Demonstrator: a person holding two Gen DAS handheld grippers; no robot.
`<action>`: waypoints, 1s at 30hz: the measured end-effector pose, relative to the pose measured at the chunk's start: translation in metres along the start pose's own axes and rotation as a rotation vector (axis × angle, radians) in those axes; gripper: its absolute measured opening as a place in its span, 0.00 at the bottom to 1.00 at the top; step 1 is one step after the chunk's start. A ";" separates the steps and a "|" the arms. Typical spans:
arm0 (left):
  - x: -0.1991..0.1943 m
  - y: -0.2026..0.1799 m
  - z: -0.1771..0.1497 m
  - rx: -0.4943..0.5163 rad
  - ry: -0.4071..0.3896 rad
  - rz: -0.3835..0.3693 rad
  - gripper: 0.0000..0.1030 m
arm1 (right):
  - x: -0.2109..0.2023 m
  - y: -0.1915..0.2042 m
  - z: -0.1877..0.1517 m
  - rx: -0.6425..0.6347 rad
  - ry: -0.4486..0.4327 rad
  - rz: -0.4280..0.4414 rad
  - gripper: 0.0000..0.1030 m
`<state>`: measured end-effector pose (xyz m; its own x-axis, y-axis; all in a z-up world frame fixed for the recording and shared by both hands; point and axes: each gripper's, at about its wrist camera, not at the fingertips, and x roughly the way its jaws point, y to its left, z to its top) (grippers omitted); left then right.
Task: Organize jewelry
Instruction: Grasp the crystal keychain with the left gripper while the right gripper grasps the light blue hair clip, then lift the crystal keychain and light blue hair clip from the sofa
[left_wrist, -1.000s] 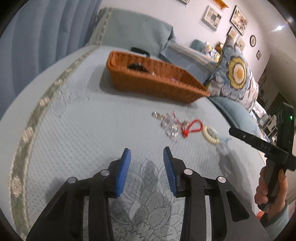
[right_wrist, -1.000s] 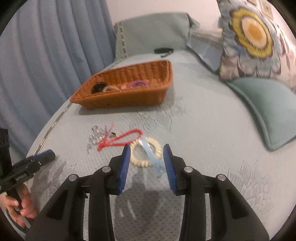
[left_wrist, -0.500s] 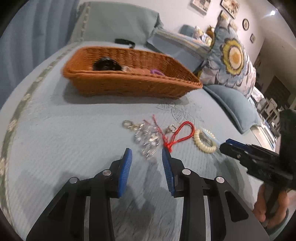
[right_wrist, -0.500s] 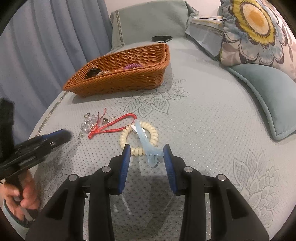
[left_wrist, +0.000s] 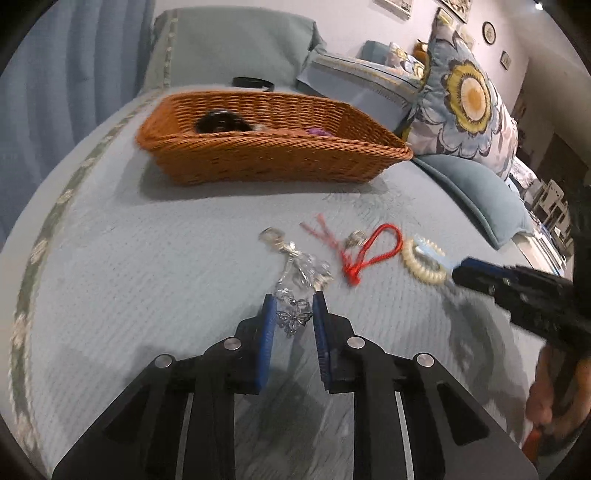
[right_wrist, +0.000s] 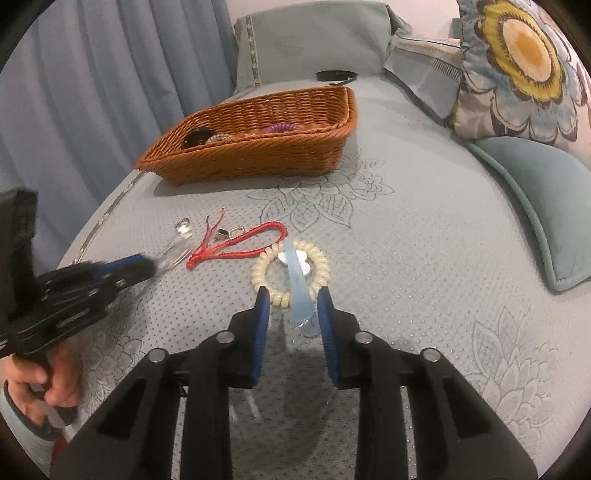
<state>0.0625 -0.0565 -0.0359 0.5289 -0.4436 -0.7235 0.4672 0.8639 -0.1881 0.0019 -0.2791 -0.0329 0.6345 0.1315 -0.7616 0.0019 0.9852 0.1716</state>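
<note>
Claws (left_wrist: 293, 308) (right_wrist: 291, 300) closing around unlabelled charm, clip

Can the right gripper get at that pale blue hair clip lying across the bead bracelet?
Probably yes. The right gripper already straddles the blue hair clip's near end, its jaws closing around it, nothing between. The cream bead bracelet underneath might catch.

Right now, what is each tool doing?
Left tool: closing around the silver butterfly charm, not yet gripping.
Right tool: closing around the pale blue clip, not yet gripping.
</note>
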 end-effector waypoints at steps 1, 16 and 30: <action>-0.007 0.006 -0.005 -0.018 -0.001 -0.006 0.18 | 0.001 -0.001 0.000 0.002 0.003 -0.003 0.20; -0.035 0.034 -0.038 -0.046 0.038 -0.062 0.19 | -0.010 0.037 -0.013 -0.103 0.054 0.119 0.11; -0.050 0.037 -0.041 0.006 0.065 -0.137 0.42 | -0.003 0.056 -0.024 -0.173 0.084 0.080 0.48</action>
<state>0.0245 0.0073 -0.0336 0.4132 -0.5405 -0.7329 0.5359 0.7950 -0.2841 -0.0187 -0.2221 -0.0360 0.5604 0.2118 -0.8007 -0.1834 0.9745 0.1295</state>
